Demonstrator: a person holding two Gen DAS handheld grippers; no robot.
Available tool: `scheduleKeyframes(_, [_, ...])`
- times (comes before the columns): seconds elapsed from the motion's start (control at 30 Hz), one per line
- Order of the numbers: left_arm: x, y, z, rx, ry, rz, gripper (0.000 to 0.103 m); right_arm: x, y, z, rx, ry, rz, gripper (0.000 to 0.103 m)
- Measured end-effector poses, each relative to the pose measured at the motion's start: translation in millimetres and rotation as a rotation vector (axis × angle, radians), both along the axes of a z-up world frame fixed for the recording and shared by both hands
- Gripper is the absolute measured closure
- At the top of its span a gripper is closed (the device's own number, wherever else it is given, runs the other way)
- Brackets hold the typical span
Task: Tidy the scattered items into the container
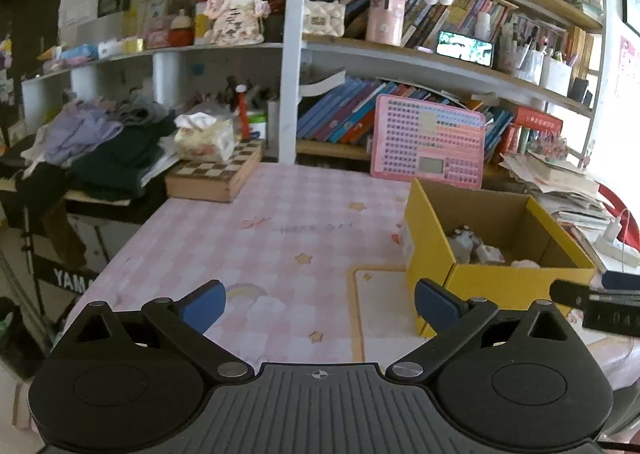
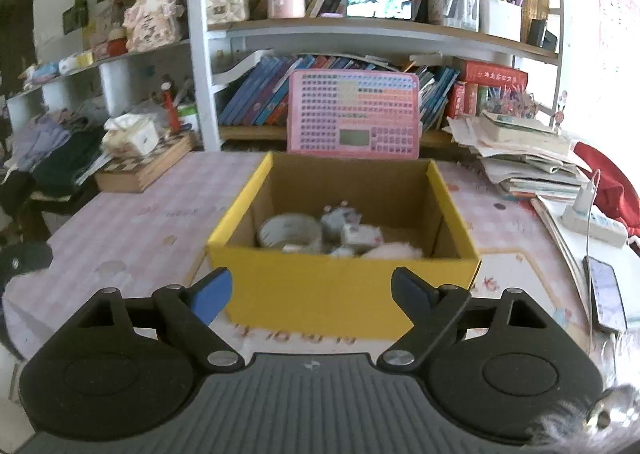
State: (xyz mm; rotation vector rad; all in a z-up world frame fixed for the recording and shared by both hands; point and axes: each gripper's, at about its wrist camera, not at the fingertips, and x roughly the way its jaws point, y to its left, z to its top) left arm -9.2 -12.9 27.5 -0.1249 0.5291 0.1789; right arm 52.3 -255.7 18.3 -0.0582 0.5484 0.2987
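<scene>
Nearest in each wrist view is one gripper with two blue-padded fingers. The left gripper (image 1: 320, 304) has its fingers spread wide with nothing between them, over the pink checked tablecloth (image 1: 256, 238). The right gripper (image 2: 312, 292) likewise stands wide and empty, just in front of the box.

One yellow cardboard box (image 2: 344, 286) sits on the table, open at the top. Inside it lie a roll of tape (image 2: 290, 234), a small white block with a pattern (image 2: 360, 234), a pale fluffy thing (image 2: 394, 252) and one or two more small pieces too blurred to count or name. From the left wrist view the box's (image 1: 516, 282) near wall hides most of its contents.

At the table's right edge lie one phone (image 2: 608, 294) and one white power strip (image 2: 596, 223). Behind the box one pink board (image 2: 354, 117) leans against the shelves (image 2: 360, 27), its lower edge cut off by the box. Farther left stands one chequered wooden case (image 2: 144, 165) bearing a tissue box (image 2: 130, 135).
</scene>
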Motion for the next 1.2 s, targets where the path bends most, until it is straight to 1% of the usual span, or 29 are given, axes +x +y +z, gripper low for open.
scheduleKeyframes(0.37, [-34,8,-6,0.013,0.025,0.004,0.0,-41,14,-5,-0.01,0.004,0.01,0.015])
scheduleKeyframes(0.5, [-40,7,-9,0.047,0.033,0.007,0.0,-51,18,-11,-0.043,0.007,0.005,0.015])
scheduleKeyframes(0.67, [-50,3,-13,0.069,0.048,-0.003,0.0,-59,19,-13,-0.031,0.038,0.012,0.013])
scheduleKeyframes(0.8, [-56,2,-16,0.055,0.066,-0.009,0.0,-67,20,-18,-0.02,0.072,0.018,0.013])
scheduleKeyframes(1.03, [-62,3,-22,0.036,0.104,-0.013,0.0,-80,22,-21,-0.03,0.078,0.03,0.008])
scheduleKeyframes(1.2, [-63,1,-26,0.032,0.135,-0.026,0.0,-80,21,-25,-0.029,0.104,0.025,0.006])
